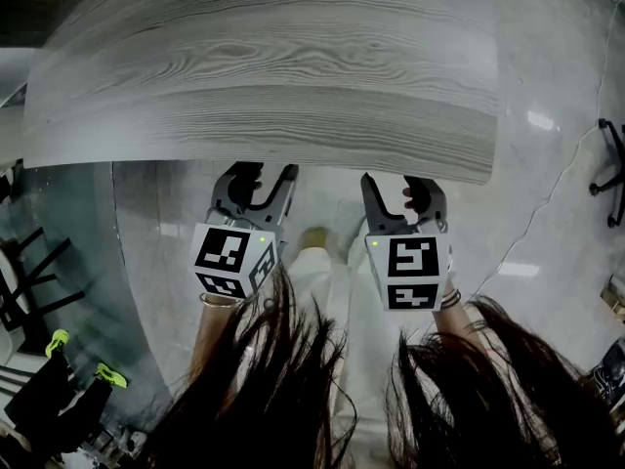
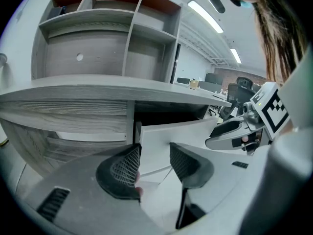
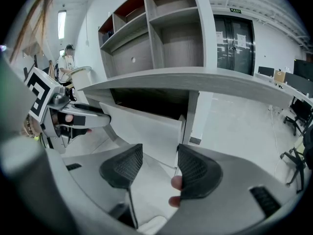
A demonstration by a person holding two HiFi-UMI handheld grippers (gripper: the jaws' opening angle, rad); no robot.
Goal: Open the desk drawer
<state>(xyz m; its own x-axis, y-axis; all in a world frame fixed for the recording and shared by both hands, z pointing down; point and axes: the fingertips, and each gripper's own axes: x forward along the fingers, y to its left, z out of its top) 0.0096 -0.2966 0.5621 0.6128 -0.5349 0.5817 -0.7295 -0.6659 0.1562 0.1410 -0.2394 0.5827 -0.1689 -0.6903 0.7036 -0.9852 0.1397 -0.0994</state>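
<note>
The grey wood-grain desk top [image 1: 264, 66] fills the upper head view and hides the drawer there. The drawer's white front [image 2: 171, 133] [image 3: 142, 126] sits under the desk top with a dark gap above it, and it looks pulled a little forward. My left gripper [image 1: 256, 189] [image 2: 154, 153] is open and empty, short of the drawer's left end. My right gripper [image 1: 403, 198] [image 3: 160, 153] is also open and empty, near the drawer's right end. Each gripper shows in the other's view: the right gripper [image 2: 234, 131] and the left gripper [image 3: 78, 119].
A grey shelf unit [image 2: 107, 38] rises behind the desk. A desk side panel [image 3: 195, 116] stands right of the drawer. An office chair base [image 1: 613, 164] and a floor cable [image 1: 547, 203] lie to the right. More chairs [image 2: 242, 89] and a person [image 3: 66, 62] are farther off.
</note>
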